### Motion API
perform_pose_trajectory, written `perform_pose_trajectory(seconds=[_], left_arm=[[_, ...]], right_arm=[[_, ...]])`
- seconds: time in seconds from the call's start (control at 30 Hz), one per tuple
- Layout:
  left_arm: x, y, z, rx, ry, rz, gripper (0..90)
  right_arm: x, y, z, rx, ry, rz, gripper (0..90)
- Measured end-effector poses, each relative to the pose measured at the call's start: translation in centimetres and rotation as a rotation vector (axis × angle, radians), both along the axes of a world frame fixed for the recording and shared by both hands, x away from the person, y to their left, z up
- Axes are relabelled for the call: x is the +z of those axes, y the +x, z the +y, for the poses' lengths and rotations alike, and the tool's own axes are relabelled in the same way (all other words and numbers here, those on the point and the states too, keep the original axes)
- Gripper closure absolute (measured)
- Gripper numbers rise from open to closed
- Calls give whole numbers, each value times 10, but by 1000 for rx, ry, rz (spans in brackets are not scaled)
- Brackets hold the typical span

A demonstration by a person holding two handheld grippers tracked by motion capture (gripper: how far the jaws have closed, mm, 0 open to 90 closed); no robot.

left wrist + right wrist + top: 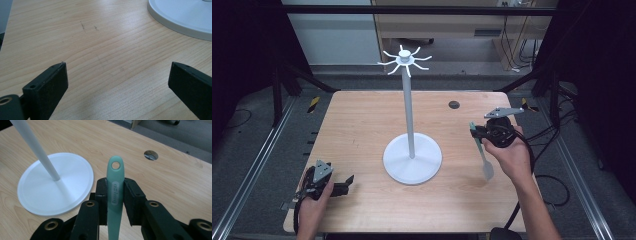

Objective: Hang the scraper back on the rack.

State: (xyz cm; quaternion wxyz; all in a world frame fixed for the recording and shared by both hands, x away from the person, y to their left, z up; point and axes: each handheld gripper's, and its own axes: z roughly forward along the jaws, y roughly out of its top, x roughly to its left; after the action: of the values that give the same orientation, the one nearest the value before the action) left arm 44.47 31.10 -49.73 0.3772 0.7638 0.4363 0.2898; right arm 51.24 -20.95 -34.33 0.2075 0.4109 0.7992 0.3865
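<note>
Your right gripper [115,195] has its jaws pinched on the handle of a pale green spatula [115,192], gripping it just below the hanging hole [115,165], so the holed end sticks out past the jaw tips and the rest runs back between the jaws toward your hand. In the high view the spatula [481,150] hangs from the right gripper [475,132] with its long axis sloping down toward you and its blade [487,171] low near the table [362,120]; whether the blade touches the wood is hard to tell from here. The white stand [412,159] sits to the left of your right jaws, its pole [408,107] rising to a ring of hooks [405,60] well above the gripper and farther from you. That is what the next move likely turns on: the hole must go up and across to a hook, and your right hand is nearer and already has the spatula. Your left gripper [343,187] rests low near the table's near left edge, jaws spread wide with nothing but bare wood between them and the stand's base [180,17] ahead to the right.
</note>
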Motion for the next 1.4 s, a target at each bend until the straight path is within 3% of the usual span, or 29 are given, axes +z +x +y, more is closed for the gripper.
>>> perform_pose_trajectory(seconds=[0.2, 0.4, 1.0, 1.4], left_arm=[[0, 0, 0, 0, 2, -1, 22], [0, 0, 1, 2, 1, -1, 20], [0, 0, -1, -2, 3, 1, 20], [0, 0, -2, -4, 5, 1, 21]], right_arm=[[6, 0, 1, 5, 19, -39, 746], [15, -3, 3, -1, 40, -110, 745], [26, -4, 11, 36, 71, -150, 745], [32, -4, 21, 46, 75, -154, 745]])
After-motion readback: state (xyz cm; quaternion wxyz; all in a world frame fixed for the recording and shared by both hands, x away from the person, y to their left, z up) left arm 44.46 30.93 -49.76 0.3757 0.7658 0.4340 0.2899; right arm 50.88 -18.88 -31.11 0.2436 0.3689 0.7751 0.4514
